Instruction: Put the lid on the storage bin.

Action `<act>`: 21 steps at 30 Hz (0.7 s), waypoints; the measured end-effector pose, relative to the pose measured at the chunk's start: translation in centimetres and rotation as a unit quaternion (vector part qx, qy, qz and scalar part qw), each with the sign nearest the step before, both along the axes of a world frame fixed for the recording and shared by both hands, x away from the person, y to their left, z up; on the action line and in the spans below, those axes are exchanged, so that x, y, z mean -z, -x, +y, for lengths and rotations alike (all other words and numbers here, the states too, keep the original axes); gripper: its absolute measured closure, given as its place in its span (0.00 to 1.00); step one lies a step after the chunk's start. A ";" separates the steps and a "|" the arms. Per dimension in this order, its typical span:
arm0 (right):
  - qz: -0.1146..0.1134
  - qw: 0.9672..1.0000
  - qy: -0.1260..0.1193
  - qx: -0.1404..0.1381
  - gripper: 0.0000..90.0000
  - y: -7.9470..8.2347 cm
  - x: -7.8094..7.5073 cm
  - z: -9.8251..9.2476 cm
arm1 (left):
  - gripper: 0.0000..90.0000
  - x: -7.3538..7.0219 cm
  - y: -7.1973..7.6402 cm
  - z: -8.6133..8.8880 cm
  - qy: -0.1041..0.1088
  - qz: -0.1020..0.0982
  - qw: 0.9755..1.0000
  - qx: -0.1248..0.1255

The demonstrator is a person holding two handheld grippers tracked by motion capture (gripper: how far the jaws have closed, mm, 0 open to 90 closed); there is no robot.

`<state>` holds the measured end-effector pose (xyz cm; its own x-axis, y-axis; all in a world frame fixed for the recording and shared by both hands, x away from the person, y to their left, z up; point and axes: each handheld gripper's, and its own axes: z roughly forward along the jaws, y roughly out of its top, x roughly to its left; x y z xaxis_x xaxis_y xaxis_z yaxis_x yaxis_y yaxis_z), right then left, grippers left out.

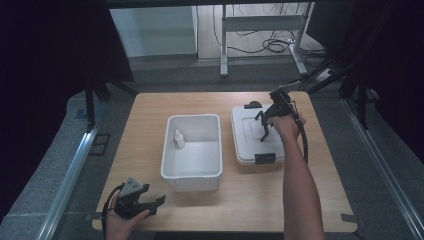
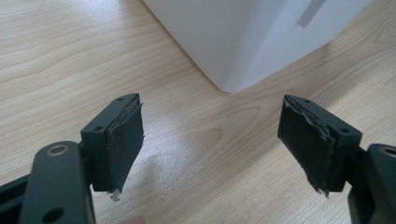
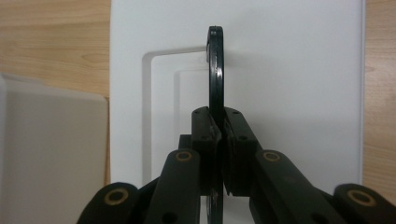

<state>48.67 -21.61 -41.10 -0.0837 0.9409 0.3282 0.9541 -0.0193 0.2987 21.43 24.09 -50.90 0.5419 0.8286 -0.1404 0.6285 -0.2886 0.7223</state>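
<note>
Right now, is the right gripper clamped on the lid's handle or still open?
Clamped. In the right gripper view the right gripper has its pads pressed on the thin black handle, raised above the white lid.

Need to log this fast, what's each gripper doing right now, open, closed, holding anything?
Left gripper: open, holding nothing, above the table.
Right gripper: closed on the black handle of the white lid.
</note>
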 end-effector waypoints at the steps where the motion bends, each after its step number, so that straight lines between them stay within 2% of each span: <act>1: -0.002 1.000 -0.002 0.003 0.95 0.3 -0.5 -0.3 | 0.25 0.0 0.0 0.0 0.000 0.001 1.000 0.001; 2: -0.002 1.000 -0.002 0.003 0.95 0.3 -0.5 -0.3 | 0.25 0.0 0.0 0.0 0.000 0.001 1.000 0.001; 3: -0.006 1.000 -0.004 0.009 0.95 0.9 -1.4 -0.6 | 0.25 0.0 0.0 0.0 -0.001 0.001 1.000 0.000; 4: -0.006 1.000 -0.004 0.009 0.95 0.9 -1.4 -0.6 | 0.25 0.0 0.0 0.0 -0.003 0.001 1.000 -0.002; 5: -0.010 1.000 -0.009 0.010 0.95 1.5 -2.2 -0.9 | 0.25 0.0 0.0 0.0 -0.007 0.000 1.000 -0.003; 7: -0.011 1.000 -0.007 0.009 0.95 1.7 -2.5 -0.9 | 0.25 0.0 0.0 0.0 -0.008 0.000 1.000 -0.003; 10: -0.020 1.000 -0.013 0.005 0.95 2.8 -3.9 -1.1 | 0.25 0.0 0.0 -0.1 -0.009 0.001 1.000 -0.002; 16: -0.027 1.000 -0.010 -0.010 0.95 3.7 -5.1 -0.7 | 0.25 0.1 0.0 -0.3 -0.012 0.001 1.000 0.000; 17: -0.033 0.999 -0.011 -0.014 0.95 3.9 -5.6 -0.5 | 0.25 0.2 0.0 -0.3 -0.012 0.001 1.000 -0.001; 21: -0.039 0.999 -0.018 -0.018 0.95 4.3 -6.1 -0.3 | 0.25 0.3 0.0 -0.3 -0.011 0.004 1.000 -0.003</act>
<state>44.41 -21.90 -34.98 -0.1443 0.9244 0.3530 0.9282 0.0028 0.3722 21.47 23.83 -51.18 0.5351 0.8354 -0.1256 0.6363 -0.3007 0.7104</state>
